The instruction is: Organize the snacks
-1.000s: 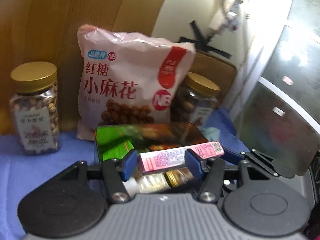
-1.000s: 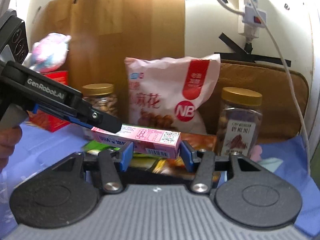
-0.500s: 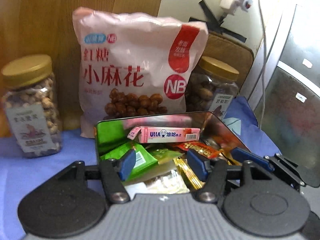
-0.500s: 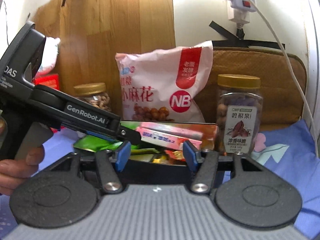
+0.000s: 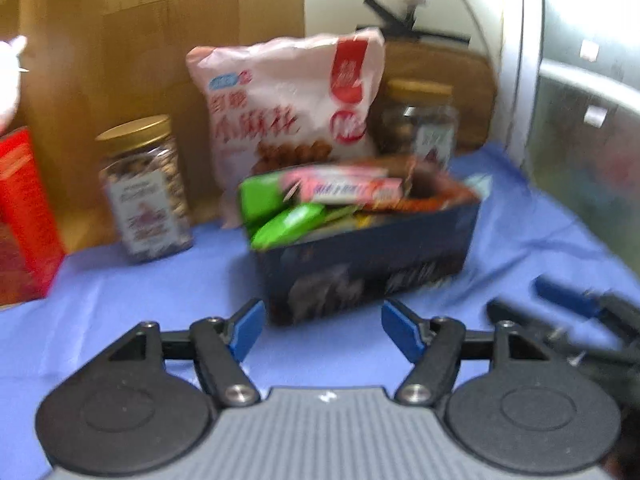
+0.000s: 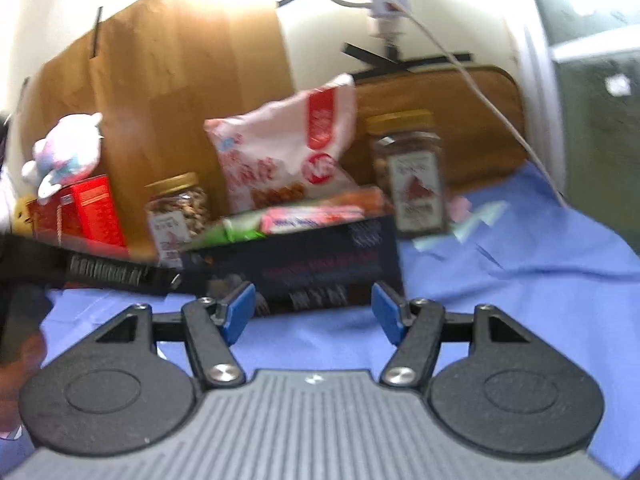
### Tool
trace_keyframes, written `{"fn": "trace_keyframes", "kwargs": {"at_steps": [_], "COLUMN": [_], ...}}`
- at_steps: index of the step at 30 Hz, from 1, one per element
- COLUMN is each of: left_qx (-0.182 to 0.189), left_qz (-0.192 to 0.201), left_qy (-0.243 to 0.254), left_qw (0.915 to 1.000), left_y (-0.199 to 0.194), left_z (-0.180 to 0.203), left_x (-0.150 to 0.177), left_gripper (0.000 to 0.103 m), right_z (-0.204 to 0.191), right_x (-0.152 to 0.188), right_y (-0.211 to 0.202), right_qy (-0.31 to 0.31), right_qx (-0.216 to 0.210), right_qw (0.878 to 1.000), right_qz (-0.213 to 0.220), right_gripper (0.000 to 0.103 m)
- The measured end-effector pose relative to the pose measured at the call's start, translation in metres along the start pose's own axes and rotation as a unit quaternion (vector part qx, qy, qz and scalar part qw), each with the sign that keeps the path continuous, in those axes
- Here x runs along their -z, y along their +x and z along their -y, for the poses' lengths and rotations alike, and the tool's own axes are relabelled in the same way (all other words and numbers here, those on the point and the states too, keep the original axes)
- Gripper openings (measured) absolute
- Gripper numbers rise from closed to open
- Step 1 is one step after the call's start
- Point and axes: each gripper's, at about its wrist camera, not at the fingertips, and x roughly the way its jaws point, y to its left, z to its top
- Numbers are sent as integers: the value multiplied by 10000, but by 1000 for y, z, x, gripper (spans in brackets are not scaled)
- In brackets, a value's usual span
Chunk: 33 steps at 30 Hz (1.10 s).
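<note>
A dark snack box (image 5: 368, 256) (image 6: 312, 264) stands on the blue cloth, filled with packets. A pink bar box (image 5: 344, 188) (image 6: 312, 214) lies on top of them, beside green packets (image 5: 284, 220). My left gripper (image 5: 322, 330) hovers in front of the box, jaws opening, nothing between them. My right gripper (image 6: 310, 312) sits back from the box too, jaws opening and empty. The left gripper's body (image 6: 104, 274) shows at the left of the right wrist view. Both views are blurred.
A pink snack bag (image 5: 288, 120) (image 6: 288, 148) leans on the wooden board behind the box, flanked by two gold-lidded nut jars (image 5: 144, 184) (image 5: 420, 120). A red box (image 5: 20, 216) and a plush toy (image 6: 64, 152) are at the left. A cable (image 6: 496, 108) hangs at right.
Both grippers let go of the pink bar box, which now lies in the snack box. Both have pulled back toward me and opened wider.
</note>
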Motion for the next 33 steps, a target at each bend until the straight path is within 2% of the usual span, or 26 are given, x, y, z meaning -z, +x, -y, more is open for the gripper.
{"fn": "trace_keyframes", "kwargs": {"at_steps": [3,9,12,15,18,21,33], "left_qx": [-124,-302,-459,-614,-750,-838,-902], "left_qz": [-182,-291,-306,-290,-263,-153,-136], "left_qy": [-119,-400,-473,-450,-373,-274,-184], "left_qw": [9997,9983,9974,9967,9961,9960,9957], "left_y": [-4,-10,-11,-11,-10,-13,-12], "left_z": [1,-2,-4,-3,0,2,4], "left_x": [19,46,56,66,75,77,78], "left_gripper": [66,67,73,75,76,77,78], "right_z": [2,-8,-15,-18,-14,-11,-9], "right_x": [7,21,30,32,32,32,34], "right_y": [-9,-25,-31,-42,-45,-44,-48], "right_qy": [292,355,212,100,195,315,445], "right_qx": [122,56,42,42,18,-15,-114], "right_qw": [9995,9993,9997,9990,9982,9978,9972], "right_qz": [10,54,119,445,573,578,595], "right_gripper": [67,68,70,81,81,81,83]}}
